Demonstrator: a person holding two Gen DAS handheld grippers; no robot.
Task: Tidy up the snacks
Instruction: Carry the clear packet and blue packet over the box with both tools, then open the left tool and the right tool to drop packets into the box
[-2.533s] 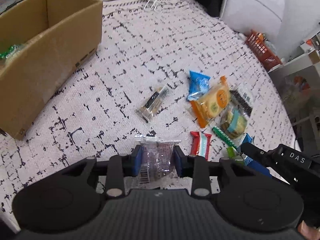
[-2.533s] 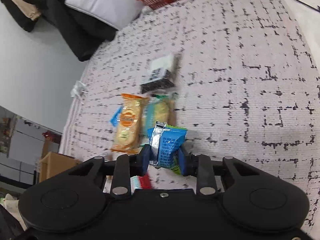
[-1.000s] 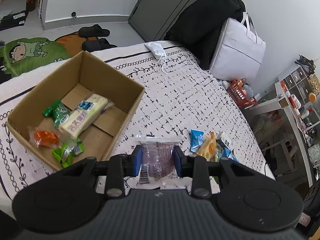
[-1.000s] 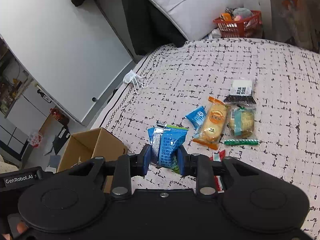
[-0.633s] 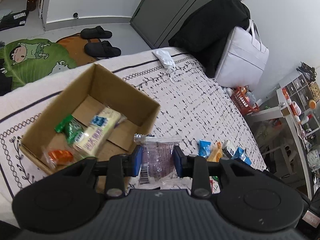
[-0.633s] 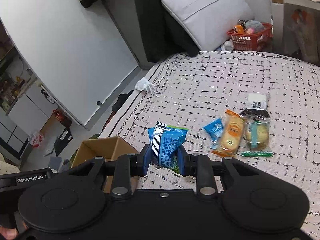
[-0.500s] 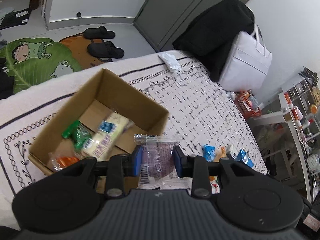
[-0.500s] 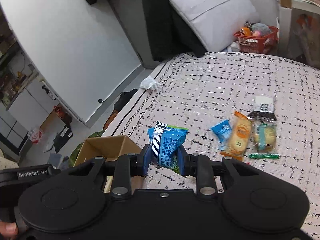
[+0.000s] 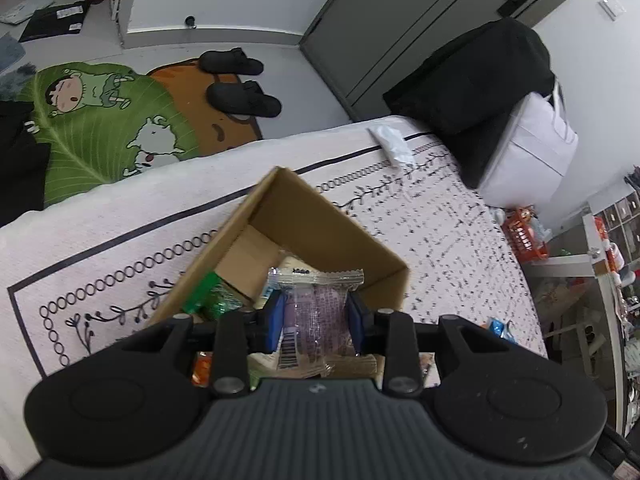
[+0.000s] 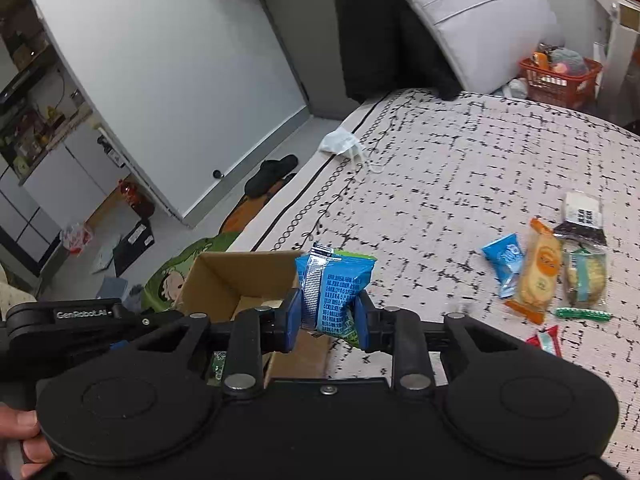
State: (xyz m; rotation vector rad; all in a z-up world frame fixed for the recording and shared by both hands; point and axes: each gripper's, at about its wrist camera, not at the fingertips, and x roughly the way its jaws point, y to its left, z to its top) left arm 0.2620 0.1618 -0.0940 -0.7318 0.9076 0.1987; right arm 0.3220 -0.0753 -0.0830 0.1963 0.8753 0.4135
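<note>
We have the left gripper (image 9: 315, 322) clamped on a purple packet (image 9: 316, 312) over the box (image 9: 360, 258), the right gripper (image 10: 326, 322) pinching a blue pack (image 10: 332, 292) beside its rim (not yet above it). Released now, we judge, the pack could land on the bed (image 10: 460, 184).

In the right wrist view, a cardboard box (image 10: 224, 280) sits on the bed (image 10: 460, 168) at lower left of the frame. Loose snack packets (image 10: 544, 268) cluster at the right edge, a face mask (image 10: 340, 142) lies above centre, and slippers (image 10: 272, 174) rest on the floor beyond the bed's left edge.
</note>
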